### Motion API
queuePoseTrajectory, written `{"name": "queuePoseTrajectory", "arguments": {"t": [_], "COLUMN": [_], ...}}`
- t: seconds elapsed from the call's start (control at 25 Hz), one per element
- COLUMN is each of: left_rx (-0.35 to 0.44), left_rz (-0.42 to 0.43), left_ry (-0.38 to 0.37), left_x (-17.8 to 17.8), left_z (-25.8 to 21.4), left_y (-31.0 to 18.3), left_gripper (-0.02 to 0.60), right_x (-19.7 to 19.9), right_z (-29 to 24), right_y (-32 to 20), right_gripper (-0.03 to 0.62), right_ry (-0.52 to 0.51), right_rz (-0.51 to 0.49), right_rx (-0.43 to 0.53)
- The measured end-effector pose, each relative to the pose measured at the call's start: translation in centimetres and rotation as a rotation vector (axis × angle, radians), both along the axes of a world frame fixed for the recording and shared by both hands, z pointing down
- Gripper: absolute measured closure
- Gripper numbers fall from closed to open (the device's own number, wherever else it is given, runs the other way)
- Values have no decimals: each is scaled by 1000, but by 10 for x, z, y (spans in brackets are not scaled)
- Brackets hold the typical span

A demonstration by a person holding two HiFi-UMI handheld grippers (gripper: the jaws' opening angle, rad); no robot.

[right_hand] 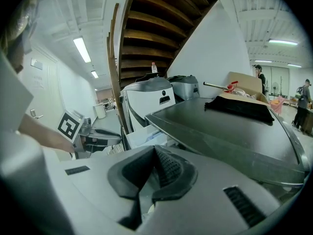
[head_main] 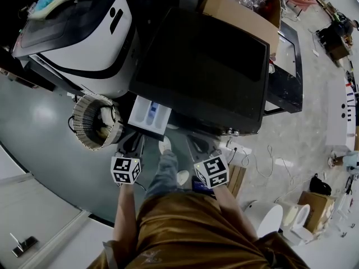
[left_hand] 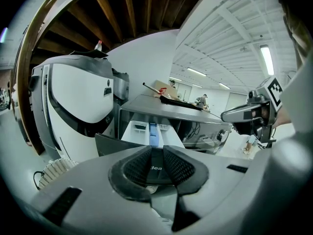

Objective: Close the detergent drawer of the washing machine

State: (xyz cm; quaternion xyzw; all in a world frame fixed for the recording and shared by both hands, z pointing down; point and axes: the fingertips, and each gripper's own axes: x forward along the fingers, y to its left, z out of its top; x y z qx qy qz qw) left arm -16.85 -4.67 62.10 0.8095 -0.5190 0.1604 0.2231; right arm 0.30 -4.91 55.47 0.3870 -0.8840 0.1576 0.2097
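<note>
**Position of parts.** The washing machine (head_main: 202, 66) stands at 12 o'clock from the person, its dark top filling the middle of the head view. The detergent drawer (head_main: 148, 114) is pulled out at the 7 o'clock corner of the machine, with its pale compartments and blue insert exposed. A white appliance (head_main: 84, 32) stands at 10 o'clock, and a ribbed round basket (head_main: 92, 122) is on the floor at 9 o'clock from the drawer.

**Left claw.** The left claw (head_main: 132, 144) is directly in front of the drawer, which lies at its 12 o'clock. In the left gripper view its jaws stand a narrow slit apart with nothing between them. The dark front panel (left_hand: 105, 143) of the drawer shows through the slit. Contact with the panel cannot be confirmed.

**Right claw.** The right claw (head_main: 197, 145) is at 3 o'clock from the drawer and apart from it. Its jaws are pressed together, and it is empty.

**Handling.** The drawer is judged to be light, rigid plastic that slides on guides. It needs no grasp. The nearly closed jaw tips should be set against the middle of the front panel and pushed straight towards 12 o'clock. An off-centre push may skew the drawer and jam it. The smooth panel may let the tips slip sideways. The task is not yet done, since the drawer is fully out.
</note>
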Motion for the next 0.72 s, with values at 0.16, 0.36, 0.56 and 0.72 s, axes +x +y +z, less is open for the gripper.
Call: {"name": "queuePoseTrajectory", "arguments": {"t": [0.16,0.36,0.56,0.72], "left_rx": [-1,-2,-1,-5], "left_rz": [-1,2,-1,-1], "left_ry": [7,6,10,9], "left_x": [1,4,6,8], "left_z": [0,0,-1,-2], "left_y": [-2,-12,-20,-26], "left_gripper": [494,494,494,494], "right_x": [0,-1,1,4], "right_z": [1,3,2,2], "right_y": [-1,-7,-12,-18], "right_gripper": [582,582,582,582], "right_ry": [1,0,3,7], "right_rz": [-1,-2,-1,0], "right_rx": [-2,-5,-4,-2]}}
